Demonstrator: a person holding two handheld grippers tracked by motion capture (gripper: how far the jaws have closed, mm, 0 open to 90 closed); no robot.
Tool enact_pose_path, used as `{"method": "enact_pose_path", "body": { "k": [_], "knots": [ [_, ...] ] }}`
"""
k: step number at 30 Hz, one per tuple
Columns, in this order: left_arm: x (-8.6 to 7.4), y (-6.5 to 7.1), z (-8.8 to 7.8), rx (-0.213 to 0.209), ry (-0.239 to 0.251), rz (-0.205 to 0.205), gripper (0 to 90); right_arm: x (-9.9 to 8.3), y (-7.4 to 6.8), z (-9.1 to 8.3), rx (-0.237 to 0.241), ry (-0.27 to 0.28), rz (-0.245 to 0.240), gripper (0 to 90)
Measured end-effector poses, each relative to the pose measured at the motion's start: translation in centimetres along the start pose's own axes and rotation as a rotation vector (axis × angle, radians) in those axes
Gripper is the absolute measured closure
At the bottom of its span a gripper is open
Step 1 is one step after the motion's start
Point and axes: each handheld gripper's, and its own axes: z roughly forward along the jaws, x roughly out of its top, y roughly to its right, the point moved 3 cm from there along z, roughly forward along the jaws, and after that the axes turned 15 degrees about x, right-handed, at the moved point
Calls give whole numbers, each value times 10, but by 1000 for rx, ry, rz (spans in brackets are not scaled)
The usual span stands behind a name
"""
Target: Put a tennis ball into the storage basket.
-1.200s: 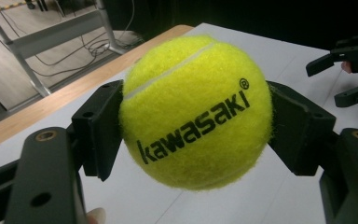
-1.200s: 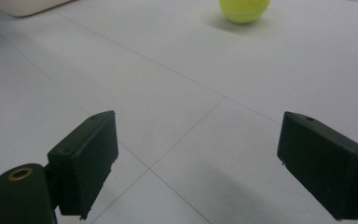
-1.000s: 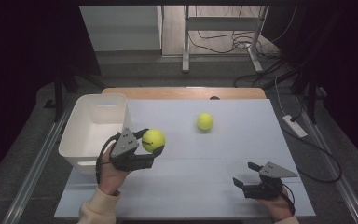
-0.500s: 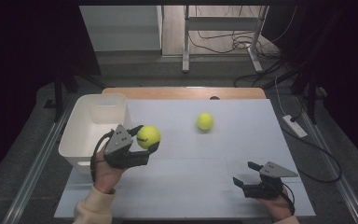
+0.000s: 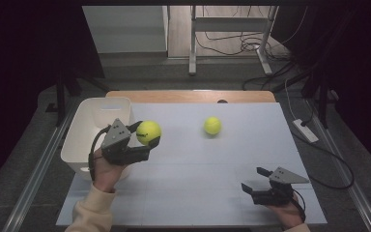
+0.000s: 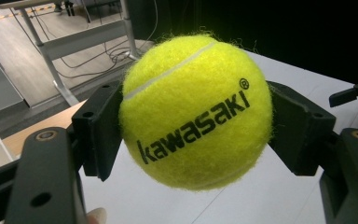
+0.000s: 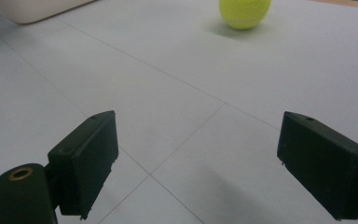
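Yellow tennis ball (image 6: 196, 112) clamped in your left claw (image 5: 146, 137), lifted off the table (image 5: 193, 193).

You grip it across its middle, one jaw on each side, so it sits centred between them and cannot roll; the white bin (image 5: 84, 133) lies just behind that claw, likely its destination. Your right claw (image 5: 256, 183) rests low with jaws apart and empty, and the second ball (image 5: 212, 125) is well ahead of it.

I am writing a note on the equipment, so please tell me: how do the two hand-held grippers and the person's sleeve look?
The left gripper and the right gripper are dark grey, each with two blocky black jaws and a grey three-cornered plate on top. A thin black cable loops from the left one. The sleeve is cream-coloured.
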Motion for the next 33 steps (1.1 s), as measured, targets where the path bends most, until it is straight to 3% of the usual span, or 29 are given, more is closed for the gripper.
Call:
{"method": "enact_pose_path", "body": {
  "k": [33],
  "knots": [
    [21,-30,0,40,11,-27,268,-1,1,1,-6,-3,2,128]
  ]
}}
